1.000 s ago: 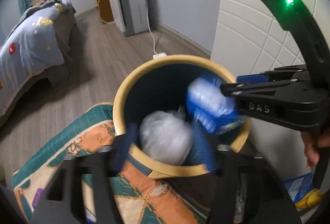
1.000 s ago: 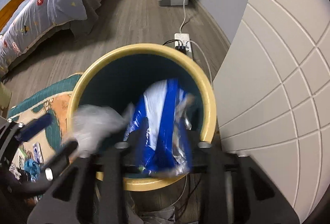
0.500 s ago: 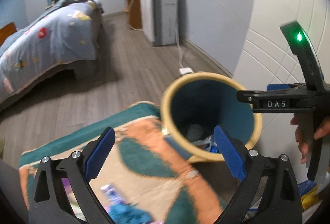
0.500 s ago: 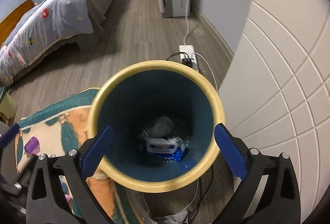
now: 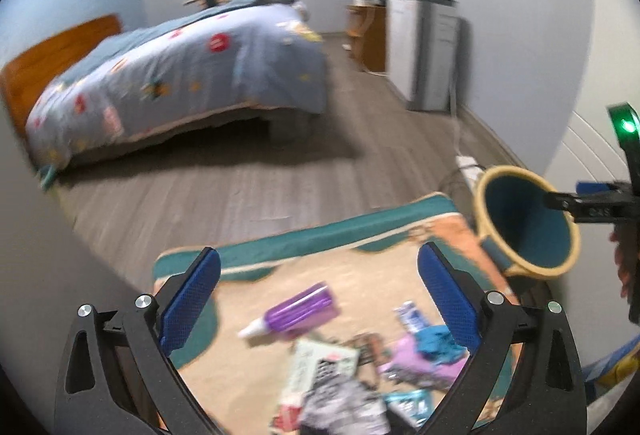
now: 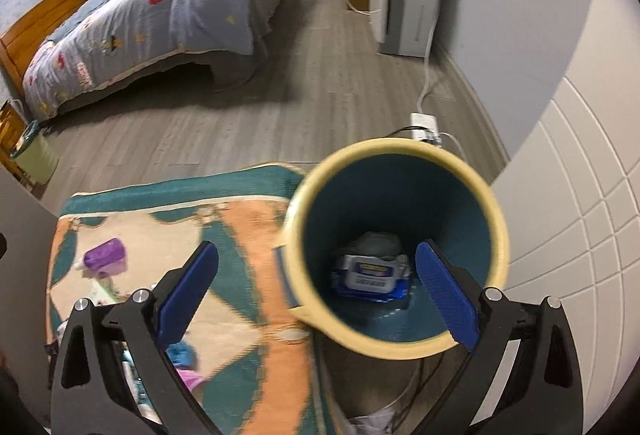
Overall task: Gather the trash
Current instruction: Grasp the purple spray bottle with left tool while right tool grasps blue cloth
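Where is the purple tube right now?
The purple tube lies on the patterned rug, centre-low in the left wrist view, left of the teal bin and just beyond the litter pile.

A home bedroom. A bed [image 5: 176, 83] with a cartoon-print duvet [image 6: 160, 15] and wooden headboard [image 5: 52, 55] stands on grey plank floor [image 5: 240, 187]. Beyond the bed's foot, a white cabinet [image 5: 424, 47] lines the wall. Nearer than the bed lies a patterned rug [image 6: 240, 235] strewn with litter, a bin [image 6: 400, 243] beside it.
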`<state>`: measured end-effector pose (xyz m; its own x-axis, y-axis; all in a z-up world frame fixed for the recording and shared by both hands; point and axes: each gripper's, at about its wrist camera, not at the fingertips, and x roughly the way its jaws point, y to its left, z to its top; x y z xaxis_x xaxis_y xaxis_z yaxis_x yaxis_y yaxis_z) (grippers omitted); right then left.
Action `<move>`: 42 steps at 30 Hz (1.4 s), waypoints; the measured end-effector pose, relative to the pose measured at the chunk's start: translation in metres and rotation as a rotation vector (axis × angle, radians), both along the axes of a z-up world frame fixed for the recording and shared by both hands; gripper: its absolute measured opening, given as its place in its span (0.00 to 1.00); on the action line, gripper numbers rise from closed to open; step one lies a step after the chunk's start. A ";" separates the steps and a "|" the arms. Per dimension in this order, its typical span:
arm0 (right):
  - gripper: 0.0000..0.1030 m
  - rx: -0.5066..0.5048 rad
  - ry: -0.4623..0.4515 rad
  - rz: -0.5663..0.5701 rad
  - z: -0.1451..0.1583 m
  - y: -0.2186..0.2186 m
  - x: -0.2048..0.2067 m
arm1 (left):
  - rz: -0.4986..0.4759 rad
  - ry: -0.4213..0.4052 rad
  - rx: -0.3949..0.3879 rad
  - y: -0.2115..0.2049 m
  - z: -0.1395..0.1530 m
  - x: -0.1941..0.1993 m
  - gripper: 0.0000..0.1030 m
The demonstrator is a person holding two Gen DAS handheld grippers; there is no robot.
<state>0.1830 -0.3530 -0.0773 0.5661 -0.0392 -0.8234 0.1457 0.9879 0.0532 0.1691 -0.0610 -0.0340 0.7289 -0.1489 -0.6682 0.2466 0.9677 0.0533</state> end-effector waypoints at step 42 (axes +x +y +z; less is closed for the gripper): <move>0.94 0.029 0.212 0.249 -0.117 0.154 -0.018 | -0.132 0.311 0.100 0.034 -0.159 0.083 0.93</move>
<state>0.1649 -0.1989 -0.1940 0.3708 0.1038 -0.9229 -0.0895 0.9931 0.0757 0.2522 -0.0273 -0.1934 0.4670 -0.1510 -0.8713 0.3888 0.9200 0.0489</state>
